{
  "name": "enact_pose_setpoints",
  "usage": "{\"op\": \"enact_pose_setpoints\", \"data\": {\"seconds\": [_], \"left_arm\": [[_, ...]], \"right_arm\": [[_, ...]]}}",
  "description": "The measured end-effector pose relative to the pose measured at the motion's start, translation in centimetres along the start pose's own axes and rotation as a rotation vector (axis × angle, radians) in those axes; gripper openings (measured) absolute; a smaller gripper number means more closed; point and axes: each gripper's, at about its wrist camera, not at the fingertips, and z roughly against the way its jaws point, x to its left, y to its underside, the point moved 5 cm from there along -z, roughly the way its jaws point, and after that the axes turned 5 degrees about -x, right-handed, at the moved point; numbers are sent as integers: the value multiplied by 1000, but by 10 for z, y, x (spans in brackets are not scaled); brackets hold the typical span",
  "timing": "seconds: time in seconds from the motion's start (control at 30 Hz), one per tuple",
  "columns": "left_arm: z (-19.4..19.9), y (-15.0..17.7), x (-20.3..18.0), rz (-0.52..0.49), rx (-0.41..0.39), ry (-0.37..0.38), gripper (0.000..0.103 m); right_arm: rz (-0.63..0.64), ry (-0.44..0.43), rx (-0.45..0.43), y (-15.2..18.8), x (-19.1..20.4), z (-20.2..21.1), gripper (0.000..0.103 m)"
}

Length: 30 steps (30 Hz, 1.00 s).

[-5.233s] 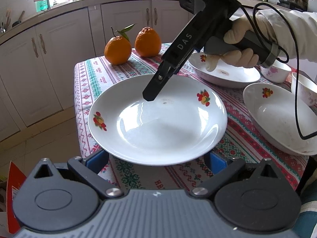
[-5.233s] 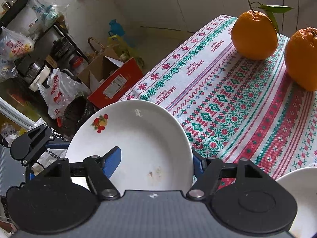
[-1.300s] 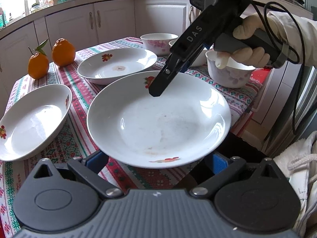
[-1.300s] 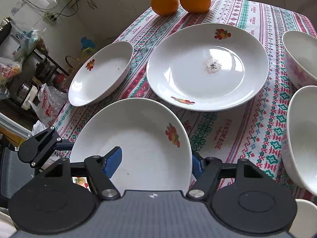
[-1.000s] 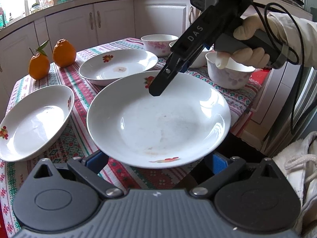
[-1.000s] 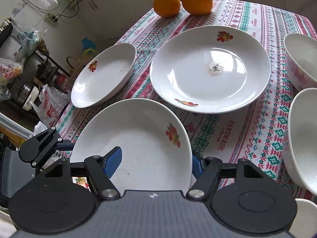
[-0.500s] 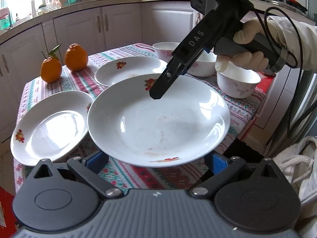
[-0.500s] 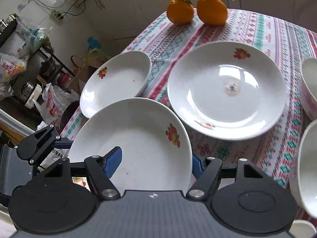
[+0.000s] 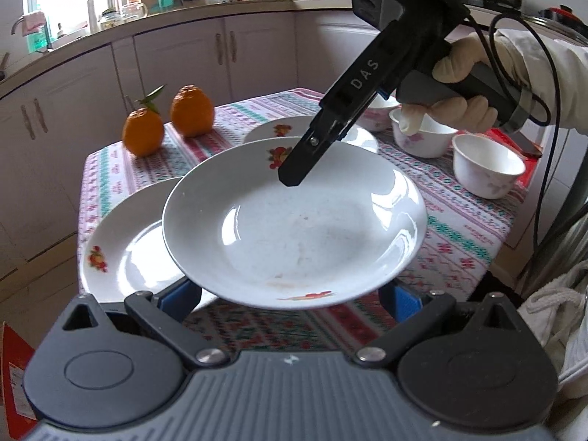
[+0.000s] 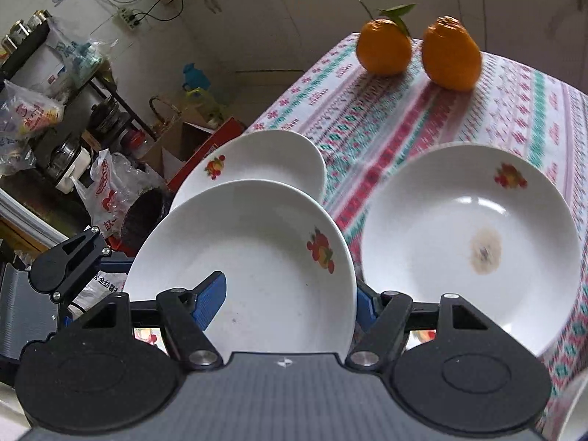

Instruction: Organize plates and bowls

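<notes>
Both grippers hold one white plate with fruit decals point(image 9: 294, 228), lifted above the table. My left gripper point(image 9: 292, 294) is shut on its near rim. My right gripper point(image 9: 294, 178) is shut on the far rim; in the right wrist view the plate point(image 10: 257, 257) sits between its blue pads point(image 10: 209, 299). The held plate hangs partly over a second white plate point(image 9: 121, 253) lying at the table's left corner, also in the right wrist view point(image 10: 257, 158). A third plate point(image 10: 470, 242) with a brown stain lies beyond, partly hidden in the left wrist view point(image 9: 272, 128).
Two oranges point(image 9: 169, 119) stand at the table's far left corner. Three white bowls point(image 9: 485, 169) stand at the right on the patterned tablecloth point(image 9: 459, 228). White cabinets point(image 9: 183, 58) run behind. Bags, a red box point(image 10: 205, 147) and a rack lie on the floor left of the table.
The held plate has been carried left, from the table's right end to above the plate at the left corner. Both grippers kept their hold.
</notes>
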Motion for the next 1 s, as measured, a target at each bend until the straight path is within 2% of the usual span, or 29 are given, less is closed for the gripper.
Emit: {"op": "enact_pose_setpoints", "data": {"seconds": [0.5,1.0], "left_arm": [[-4,4,52,45,11,-62,102],[-4,14,72,78,26,-83,102]], "right_arm": [[66,-30,49,-47,13,-48,76],[89,-36,81,-58,23,-76,76]]}}
